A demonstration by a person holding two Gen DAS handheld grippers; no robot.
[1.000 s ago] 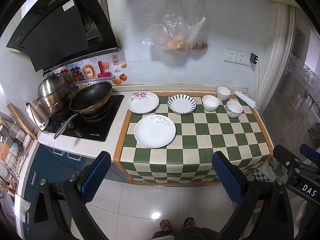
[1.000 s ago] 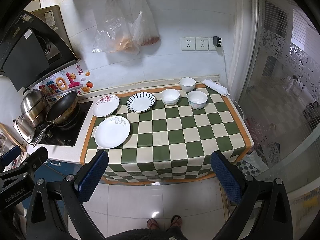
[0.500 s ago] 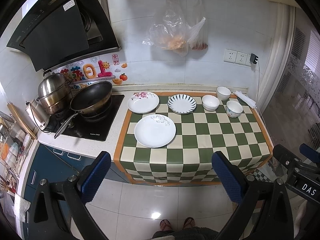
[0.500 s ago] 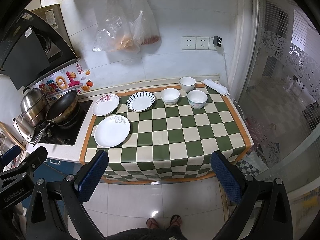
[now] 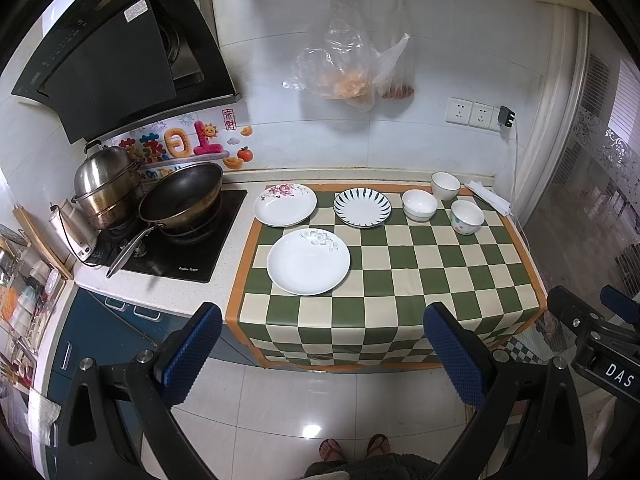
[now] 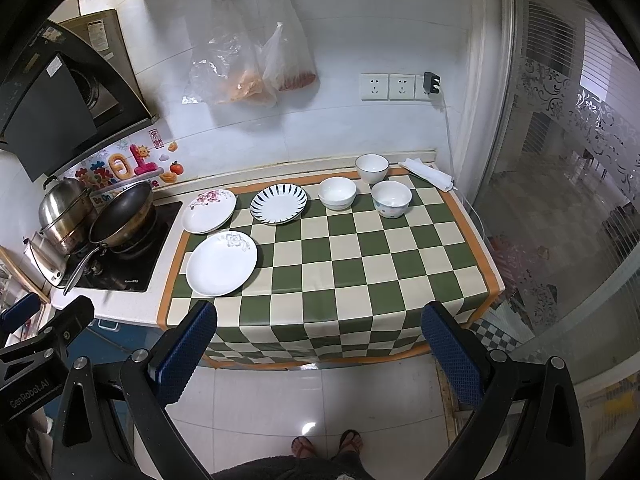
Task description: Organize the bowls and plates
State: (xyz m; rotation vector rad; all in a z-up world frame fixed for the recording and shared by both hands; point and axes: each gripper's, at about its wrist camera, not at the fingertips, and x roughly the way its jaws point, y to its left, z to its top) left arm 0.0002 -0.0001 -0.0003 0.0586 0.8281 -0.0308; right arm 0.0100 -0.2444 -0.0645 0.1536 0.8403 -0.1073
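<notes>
On the green checkered cloth (image 5: 420,280) lie a large white plate (image 5: 308,261), a pink-flowered plate (image 5: 285,204) and a blue-striped plate (image 5: 362,207). To their right stand two stacked white bowls (image 5: 419,205), a white bowl (image 5: 445,185) at the back and a dotted bowl (image 5: 467,216). The right wrist view shows the same plates (image 6: 221,262) and bowls (image 6: 391,199). My left gripper (image 5: 320,356) and right gripper (image 6: 318,354) are both open and empty, held well back from the counter, above the floor.
A black wok (image 5: 180,196) and a steel pot (image 5: 106,184) sit on the hob (image 5: 192,256) left of the cloth. A folded white cloth (image 5: 490,197) lies at the back right. Plastic bags (image 5: 344,68) hang on the wall. A glass door (image 6: 568,200) stands at right.
</notes>
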